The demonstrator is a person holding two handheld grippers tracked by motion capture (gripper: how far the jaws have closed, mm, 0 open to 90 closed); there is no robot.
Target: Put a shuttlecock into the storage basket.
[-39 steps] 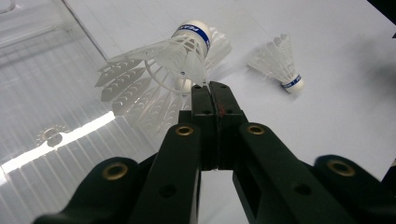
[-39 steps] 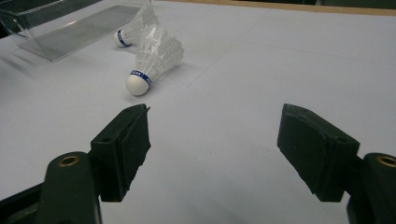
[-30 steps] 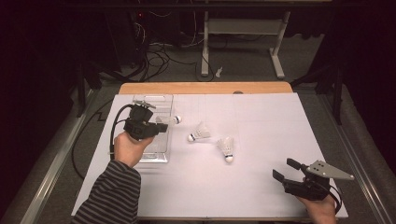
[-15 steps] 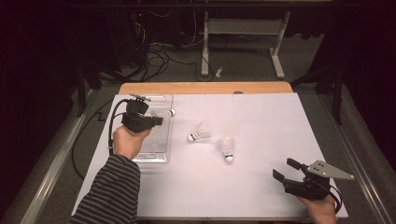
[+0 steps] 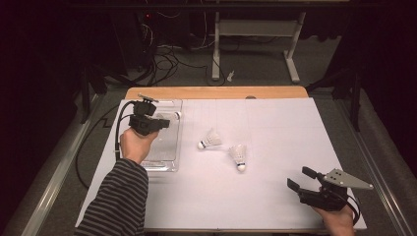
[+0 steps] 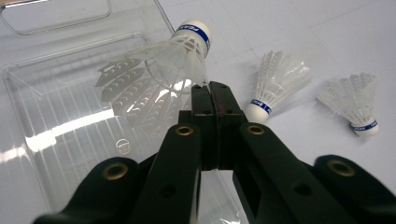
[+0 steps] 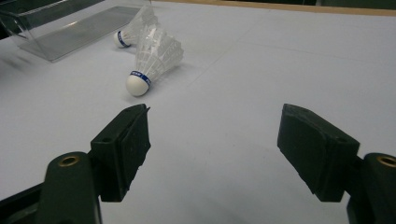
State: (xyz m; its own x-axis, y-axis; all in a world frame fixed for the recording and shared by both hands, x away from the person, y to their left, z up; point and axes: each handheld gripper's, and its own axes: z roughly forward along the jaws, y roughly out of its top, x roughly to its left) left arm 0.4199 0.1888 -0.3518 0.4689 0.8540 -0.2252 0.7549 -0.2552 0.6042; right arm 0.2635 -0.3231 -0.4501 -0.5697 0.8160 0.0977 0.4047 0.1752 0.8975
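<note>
The left hand-held gripper (image 6: 209,100), clenched on a shuttlecock's (image 6: 175,58) feather skirt, holds it cork-forward over the clear tray (image 6: 56,121), so release lies straight below, while the right hand-held gripper (image 5: 301,179) rests released.

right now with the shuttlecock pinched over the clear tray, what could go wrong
The left gripper pinches the shuttlecock only by its thin feather skirt, so it may slip or deform. Its cork sits near the clear tray wall, so a release here could bounce it out toward the two shuttlecocks on the table.
</note>
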